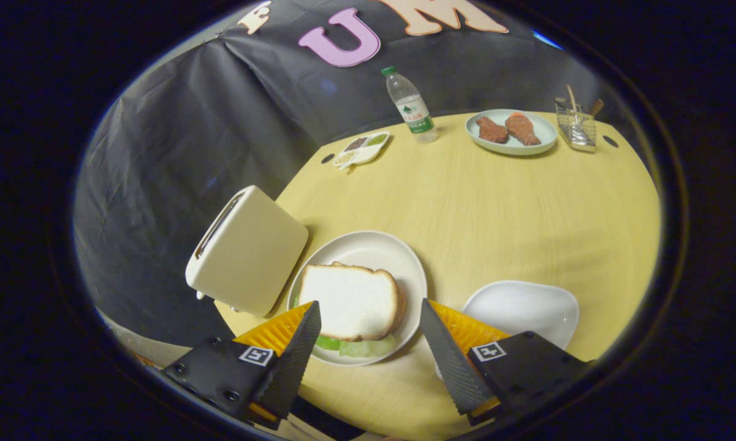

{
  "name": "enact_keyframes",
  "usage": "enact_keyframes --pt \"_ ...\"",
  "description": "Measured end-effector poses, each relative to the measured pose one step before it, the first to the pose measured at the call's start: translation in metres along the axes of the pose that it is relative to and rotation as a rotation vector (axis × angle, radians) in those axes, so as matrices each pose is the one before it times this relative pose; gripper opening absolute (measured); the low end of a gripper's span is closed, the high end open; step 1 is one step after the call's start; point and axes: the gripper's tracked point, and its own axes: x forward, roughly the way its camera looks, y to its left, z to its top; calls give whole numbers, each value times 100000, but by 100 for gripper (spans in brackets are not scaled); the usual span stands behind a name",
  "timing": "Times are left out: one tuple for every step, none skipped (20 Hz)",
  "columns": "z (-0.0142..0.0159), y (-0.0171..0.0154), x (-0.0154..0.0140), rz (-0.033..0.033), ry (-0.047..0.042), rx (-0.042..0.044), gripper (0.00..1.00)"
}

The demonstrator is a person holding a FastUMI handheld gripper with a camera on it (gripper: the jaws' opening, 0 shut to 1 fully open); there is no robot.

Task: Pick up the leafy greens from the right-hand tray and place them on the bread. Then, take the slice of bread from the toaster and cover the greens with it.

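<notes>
Bread slice (350,300) caps greens (356,347) on plate (368,248); tool (371,327) spread, empty. Risk: retreating finger clips the slice, sliding it off.

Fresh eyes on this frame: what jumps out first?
The slice of bread on the round plate, just ahead of the open gripper, with the greens peeking out under its near edge. Next, the toaster tight against the plate's left side, and an empty white tray beyond the right finger. Far across the table: a water bottle and a plate of meat.
</notes>
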Motion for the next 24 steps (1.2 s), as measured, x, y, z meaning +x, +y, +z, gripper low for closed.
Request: enact_keyframes --pt "623 -295 -590 -914 -2508 -925 100" --pt "610 -243 -645 -756 -2806 -737 100" --pt "715 -321 -600 -1128 -2954 -803 100" --pt "717 -519 -576 -1362 -2874 -1169 100" --pt "892 -579 -703 -2189 -3457 -1440 100" --pt "1169 -615 -753 -1909 -3886 -1481 100" --pt "1193 -636 -689 -2409 -3986 -1414 100" --pt "1112 -613 -648 -2276 -4087 -1252 100" --pt "1342 -713 -642 -2521 -4264 -1328 100" --pt "1339 -816 -732 -2736 -4190 -1250 100" --pt "1386 -807 -583 -2790 -4201 -1285 100" --pt "1558 -751 -535 -2637 -4282 -1039 100" --pt "1888 -790 -581 -2883 -4999 -1099 100" --pt "1309 -515 -342 -2006 -3533 -1107 100" --pt "1437 -631 -451 -2456 -3928 -1453 100" --pt "1150 -526 -490 -2074 -3208 -1577 100" --pt "1211 -515 -382 -1724 -2845 -1427 100" --pt "1290 -358 -400 -1505 -3019 -956 100" --pt "1232 -102 -301 -925 -2848 -349 100" --pt "1332 -95 -249 -1062 -3513 -136 100" --pt "814 -273 -160 -1579 -2242 -618 100" --pt "697 -576 -139 -2488 -2591 -1216 100" --pt "840 -345 -134 -2135 -2724 -1176 100" --pt "904 -124 -205 -1464 -2509 -592 100"
